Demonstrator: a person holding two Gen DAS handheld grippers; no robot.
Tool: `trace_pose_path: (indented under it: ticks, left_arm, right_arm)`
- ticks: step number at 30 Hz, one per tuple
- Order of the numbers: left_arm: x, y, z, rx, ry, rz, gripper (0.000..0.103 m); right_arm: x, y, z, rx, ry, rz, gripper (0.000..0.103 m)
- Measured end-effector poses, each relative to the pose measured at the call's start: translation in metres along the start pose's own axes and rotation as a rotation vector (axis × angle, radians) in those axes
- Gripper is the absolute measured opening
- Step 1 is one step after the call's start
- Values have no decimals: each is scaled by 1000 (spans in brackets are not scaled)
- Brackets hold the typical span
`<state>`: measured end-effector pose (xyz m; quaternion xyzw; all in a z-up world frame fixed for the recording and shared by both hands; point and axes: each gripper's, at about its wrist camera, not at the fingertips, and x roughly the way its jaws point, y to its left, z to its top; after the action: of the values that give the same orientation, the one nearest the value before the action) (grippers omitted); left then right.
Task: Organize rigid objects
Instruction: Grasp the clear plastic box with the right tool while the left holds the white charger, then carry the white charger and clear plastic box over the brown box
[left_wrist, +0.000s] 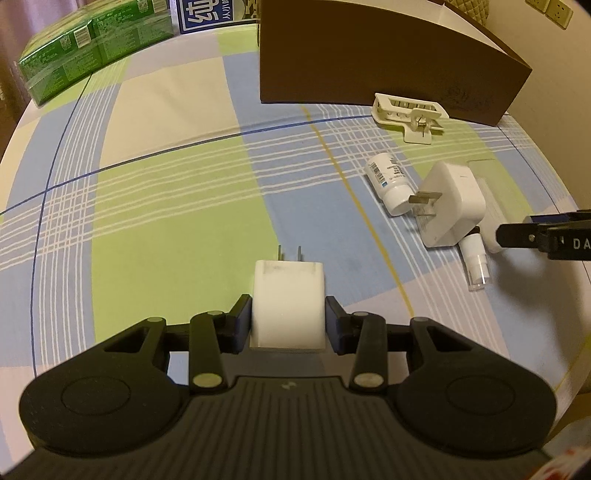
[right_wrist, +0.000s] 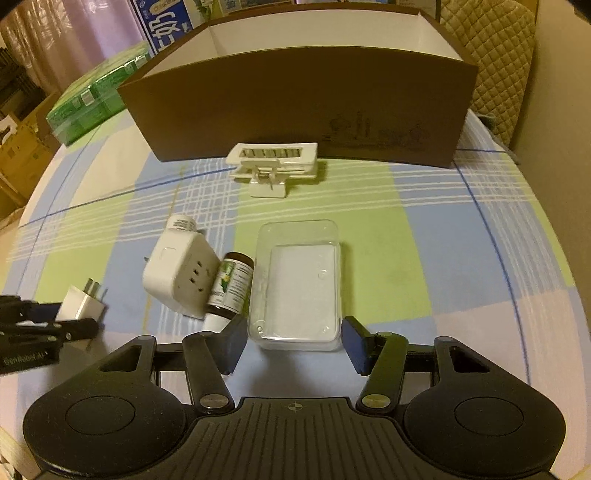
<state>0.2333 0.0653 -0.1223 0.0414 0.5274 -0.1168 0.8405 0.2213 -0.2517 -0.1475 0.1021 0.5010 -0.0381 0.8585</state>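
My left gripper (left_wrist: 288, 317) is shut on a small white charger (left_wrist: 286, 291) whose prongs point away, low over the checked tablecloth (left_wrist: 166, 184). In the right wrist view that left gripper (right_wrist: 70, 315) and the charger (right_wrist: 79, 304) sit at the left edge. My right gripper (right_wrist: 293, 343) has its pads against both sides of the near end of a clear plastic box (right_wrist: 299, 284) that lies on the cloth. Only one finger of the right gripper (left_wrist: 517, 236) shows in the left wrist view.
Left of the clear box lie a white power adapter (right_wrist: 181, 277), a brown bottle (right_wrist: 231, 288) and a white pill bottle (left_wrist: 388, 184). A white clip (right_wrist: 275, 162) rests before an open brown cardboard box (right_wrist: 295, 110). Green packs (left_wrist: 85, 48) stand far left.
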Motion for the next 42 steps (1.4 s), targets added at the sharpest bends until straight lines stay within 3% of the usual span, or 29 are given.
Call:
trace_pose_path:
  ticks: [7,12,22,42]
  left_arm:
    - [-1,-1,-1,7,5,2,36]
    - [0,-10,-4,67,5,25,36]
    - [6,-11,7,51,13,33,36]
    - [5,-13,8,26,14,46,35]
  right_arm:
    - [-19,-20,-16,-19,31,5,53]
    - [-30,-26,-27,-63,57,18,53]
    - [-19,-23,-14,-18,40,-6,61]
    - [-12,-22,-11,-60,25,-22,53]
